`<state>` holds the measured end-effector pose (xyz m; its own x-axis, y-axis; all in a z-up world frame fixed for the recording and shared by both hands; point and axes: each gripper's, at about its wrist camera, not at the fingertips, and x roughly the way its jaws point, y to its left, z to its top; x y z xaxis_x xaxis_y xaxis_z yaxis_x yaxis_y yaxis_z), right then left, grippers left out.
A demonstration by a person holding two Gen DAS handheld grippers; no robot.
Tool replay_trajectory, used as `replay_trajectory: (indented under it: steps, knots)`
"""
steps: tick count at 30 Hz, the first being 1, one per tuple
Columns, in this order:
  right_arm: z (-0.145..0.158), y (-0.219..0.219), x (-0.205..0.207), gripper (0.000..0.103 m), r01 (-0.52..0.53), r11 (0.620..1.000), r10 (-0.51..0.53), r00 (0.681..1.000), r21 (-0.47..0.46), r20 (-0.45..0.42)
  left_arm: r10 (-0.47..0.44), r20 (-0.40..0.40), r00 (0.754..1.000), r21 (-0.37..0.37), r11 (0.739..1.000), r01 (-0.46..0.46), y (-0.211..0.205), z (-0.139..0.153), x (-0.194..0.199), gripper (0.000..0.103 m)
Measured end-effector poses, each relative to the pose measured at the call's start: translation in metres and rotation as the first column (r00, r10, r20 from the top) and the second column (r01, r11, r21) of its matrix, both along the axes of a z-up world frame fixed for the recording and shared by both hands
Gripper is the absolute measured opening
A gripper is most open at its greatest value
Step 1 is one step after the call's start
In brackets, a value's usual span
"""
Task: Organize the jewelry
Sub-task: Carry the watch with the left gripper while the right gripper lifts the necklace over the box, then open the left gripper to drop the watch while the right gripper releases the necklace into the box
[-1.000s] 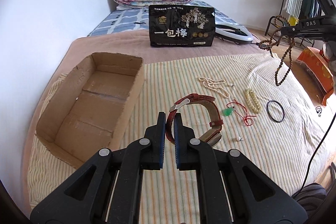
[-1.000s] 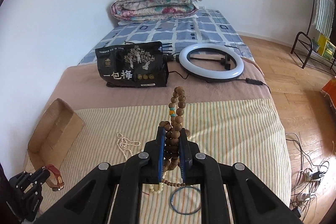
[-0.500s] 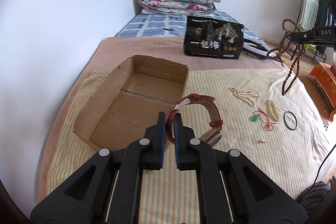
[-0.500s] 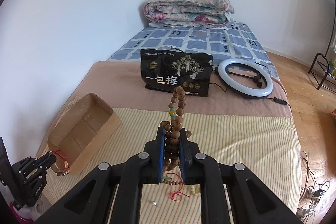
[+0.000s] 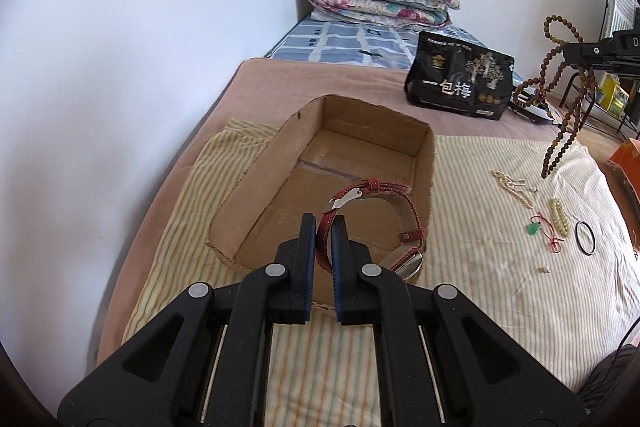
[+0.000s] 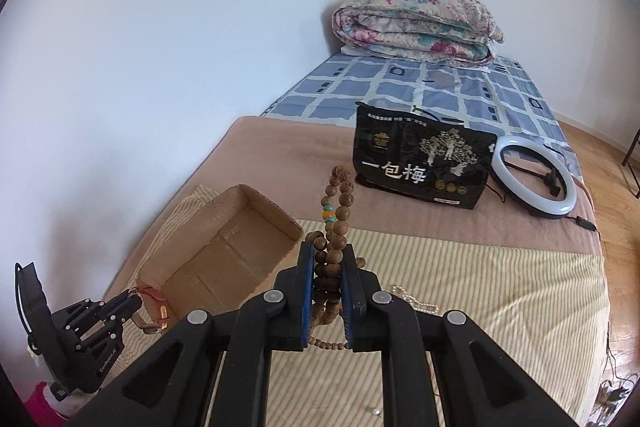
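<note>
My left claw [image 5: 323, 227] pinches the red watch [image 5: 374, 217] above the box [image 5: 426, 163]. I should lower it, then let go. My right claw [image 6: 327, 259] grips the beads [image 6: 338, 211].

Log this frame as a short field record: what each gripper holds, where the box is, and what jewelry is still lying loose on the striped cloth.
left gripper: shut on the red-strap watch, held over the near end of the cardboard box
right gripper: shut on the wooden bead necklace, strands dangling
box contents: none visible
loose on striped cloth: pearl strand, cream bead bracelet, green pendant on red cord, black ring, small stud
behind: black snack bag, ring light, folded quilt
</note>
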<state>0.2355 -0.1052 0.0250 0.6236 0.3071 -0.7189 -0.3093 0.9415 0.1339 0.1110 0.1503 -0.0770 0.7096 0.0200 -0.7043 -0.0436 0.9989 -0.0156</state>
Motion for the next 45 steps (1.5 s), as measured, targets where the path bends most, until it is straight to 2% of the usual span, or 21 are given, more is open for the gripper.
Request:
replay_trajectory:
  steps: [20,32,44,45]
  knots:
    - [-0.022,0.107,0.034,0.010,-0.130,0.991,0.131,0.991,0.032,-0.031,0.030,-0.044,0.999,-0.020,0.999,-0.031,0.027,-0.024,0.019,0.006]
    - [-0.048,0.127,0.058,0.010,-0.120,0.991,0.125,0.989,0.059,-0.084,0.040,-0.062,0.997,-0.028,0.999,-0.042,0.033,-0.036,0.028,0.006]
    - [-0.081,0.136,0.069,0.011,-0.132,0.991,0.135,0.981,0.030,-0.139,0.040,-0.091,0.995,-0.039,0.998,-0.044,0.033,-0.046,0.031,0.006]
    - [-0.082,0.136,0.069,0.016,-0.134,0.991,0.137,0.981,0.028,-0.140,0.036,-0.090,0.995,-0.041,0.998,-0.040,0.032,-0.045,0.031,0.006]
